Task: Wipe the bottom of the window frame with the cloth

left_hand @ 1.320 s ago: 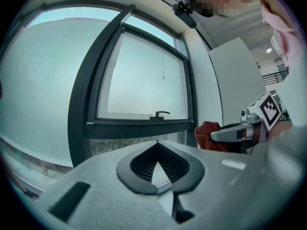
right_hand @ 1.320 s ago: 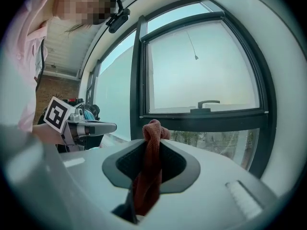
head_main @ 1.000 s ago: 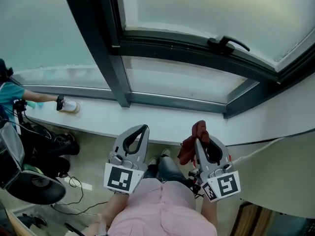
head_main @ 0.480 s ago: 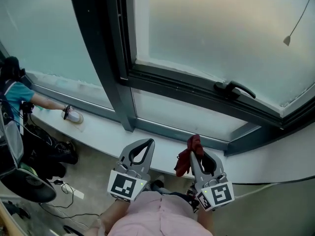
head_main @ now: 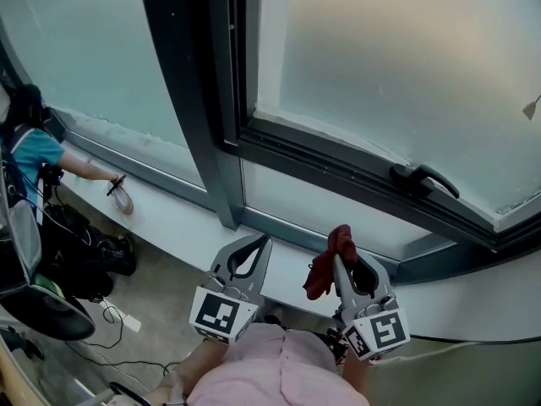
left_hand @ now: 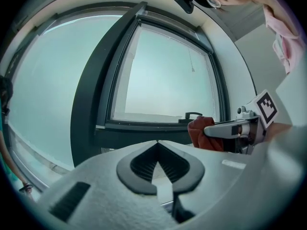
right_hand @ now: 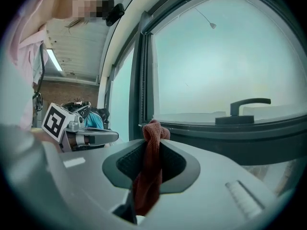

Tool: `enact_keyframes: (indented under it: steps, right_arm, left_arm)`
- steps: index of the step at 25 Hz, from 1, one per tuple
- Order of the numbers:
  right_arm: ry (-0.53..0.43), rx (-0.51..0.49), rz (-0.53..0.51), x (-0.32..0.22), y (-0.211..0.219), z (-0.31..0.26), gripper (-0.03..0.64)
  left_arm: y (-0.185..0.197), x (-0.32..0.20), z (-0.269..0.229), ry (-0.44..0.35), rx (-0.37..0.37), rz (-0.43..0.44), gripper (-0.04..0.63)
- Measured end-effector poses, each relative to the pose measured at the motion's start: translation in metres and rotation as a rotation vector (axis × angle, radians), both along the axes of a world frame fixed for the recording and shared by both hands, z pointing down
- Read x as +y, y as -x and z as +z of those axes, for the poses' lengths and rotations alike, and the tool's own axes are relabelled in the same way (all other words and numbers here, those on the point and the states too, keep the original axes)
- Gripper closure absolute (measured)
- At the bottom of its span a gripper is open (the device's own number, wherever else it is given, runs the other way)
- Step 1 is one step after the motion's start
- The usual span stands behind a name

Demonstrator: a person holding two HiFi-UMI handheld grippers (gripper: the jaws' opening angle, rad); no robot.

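Wiping hasn't started yet: right claw pinches the cloth lower middle, off the window frame; left claw closed, empty.

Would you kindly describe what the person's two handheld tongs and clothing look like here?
The left tongs and the right tongs are both light grey plastic, with dark ribbed pads lining a teardrop-shaped opening. At the rear, the left marker cube and the right marker cube bear black-and-white square markers. The person wears a pink shirt.
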State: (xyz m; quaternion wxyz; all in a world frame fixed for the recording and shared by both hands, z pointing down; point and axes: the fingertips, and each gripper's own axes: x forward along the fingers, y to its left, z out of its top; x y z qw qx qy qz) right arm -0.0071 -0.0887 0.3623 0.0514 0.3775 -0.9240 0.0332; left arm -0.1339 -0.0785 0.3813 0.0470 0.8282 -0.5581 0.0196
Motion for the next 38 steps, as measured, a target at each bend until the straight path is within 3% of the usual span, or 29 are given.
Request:
enact_keyframes:
  steps: [8,16,22,29,33,38]
  right_arm:
    - [-0.012,-0.028,0.046,-0.037,0.06,-0.026,0.537]
    - [-0.115,-0.015,0.063,-0.083,0.128,-0.062,0.537]
    - [-0.185,0.004,0.113,-0.129,0.162,-0.1,0.537]
    - [-0.062,0.088,0.092,-0.187,0.215,-0.088,0.538]
    - [0.013,0.182,0.085,-0.205,0.232,-0.062,0.538]
    - [0.034,0.3,0.114,-0.217,0.234,-0.051,0.54]
  left_arm:
    - [0.048,-0.04,-0.037,-0.095,-0.011,0.075,0.597]
    - [0.106,-0.059,-0.029,-0.05,0.012,0.083,0.598]
    - [0.142,-0.064,-0.033,-0.086,0.029,0.06,0.597]
    - [0.174,-0.059,-0.017,-0.01,0.049,0.021,0.598]
    - [0.185,-0.059,-0.017,-0.012,0.068,0.0,0.598]
    - [0.192,-0.061,-0.018,-0.008,0.065,-0.003,0.598]
